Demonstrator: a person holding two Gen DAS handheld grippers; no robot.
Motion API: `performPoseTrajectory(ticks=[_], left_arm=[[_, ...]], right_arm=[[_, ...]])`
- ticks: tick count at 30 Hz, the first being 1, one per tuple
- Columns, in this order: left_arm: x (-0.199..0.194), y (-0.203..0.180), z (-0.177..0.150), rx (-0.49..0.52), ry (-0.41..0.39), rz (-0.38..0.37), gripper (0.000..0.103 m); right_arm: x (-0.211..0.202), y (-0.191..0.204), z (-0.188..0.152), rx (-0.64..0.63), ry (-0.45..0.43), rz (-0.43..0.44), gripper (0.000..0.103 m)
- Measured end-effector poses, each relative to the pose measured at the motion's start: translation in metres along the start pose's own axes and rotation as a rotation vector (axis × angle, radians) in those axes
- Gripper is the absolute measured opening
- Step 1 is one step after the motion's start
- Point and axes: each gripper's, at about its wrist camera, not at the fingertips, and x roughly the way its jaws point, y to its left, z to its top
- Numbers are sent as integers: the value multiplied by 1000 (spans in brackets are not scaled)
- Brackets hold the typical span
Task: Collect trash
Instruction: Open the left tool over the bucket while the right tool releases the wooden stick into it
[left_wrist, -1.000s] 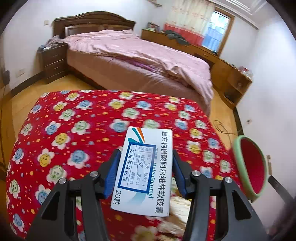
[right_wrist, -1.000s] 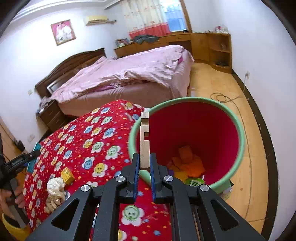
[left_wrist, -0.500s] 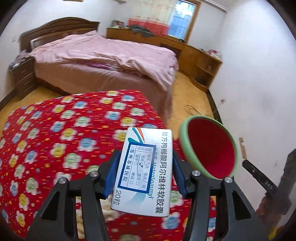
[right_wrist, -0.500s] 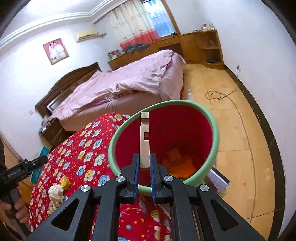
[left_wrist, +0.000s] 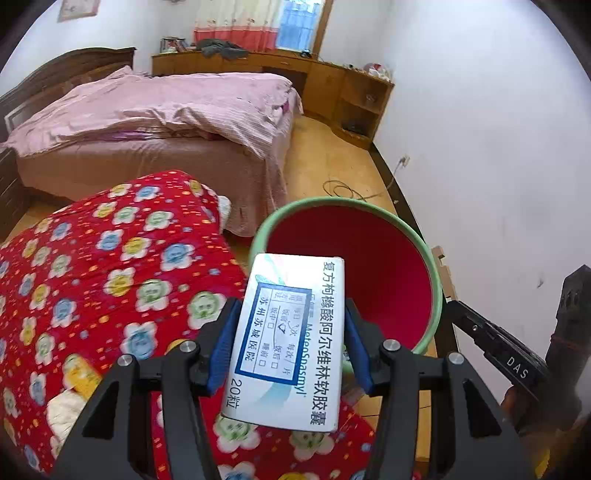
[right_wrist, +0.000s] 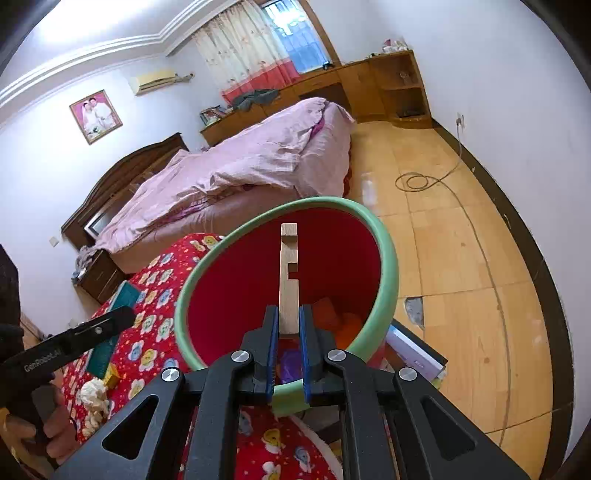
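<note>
My left gripper (left_wrist: 290, 343) is shut on a white medicine box (left_wrist: 291, 339) with a blue label, held near the rim of a red bin with a green rim (left_wrist: 369, 258) beside the table. In the right wrist view my right gripper (right_wrist: 288, 332) is shut on a notched wooden stick (right_wrist: 289, 273) that stands up over the mouth of the same bin (right_wrist: 229, 266). Orange scraps (right_wrist: 343, 317) and a purple piece lie in the bin's bottom. The other gripper's black body (right_wrist: 70, 343) shows at the left, over the table.
A red flower-patterned cloth (left_wrist: 110, 266) covers the table; crumpled paper (right_wrist: 92, 395) and a small yellow item (right_wrist: 112, 373) lie on it. A white box (right_wrist: 413, 354) lies on the floor beside the bin. A bed (left_wrist: 155, 122) stands beyond, a cable (right_wrist: 417, 181) on the wooden floor.
The left gripper has swung right across the table with the box, reaching the bin's rim. The right gripper moved closer over the bin's mouth with the stick, rolling somewhat.
</note>
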Motion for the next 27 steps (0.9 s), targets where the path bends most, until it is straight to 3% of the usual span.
performPoseTrajectory(ticks=[14, 19, 27], left_arm=[[44, -22, 1, 66, 47, -18, 54], [46, -23, 1, 63, 47, -25, 61], [36, -22, 0, 62, 27, -32, 61]], right_arm=[[21, -13, 3, 23, 29, -27, 13], [22, -13, 2, 30, 35, -16, 14], [11, -7, 2, 13, 21, -2, 21]])
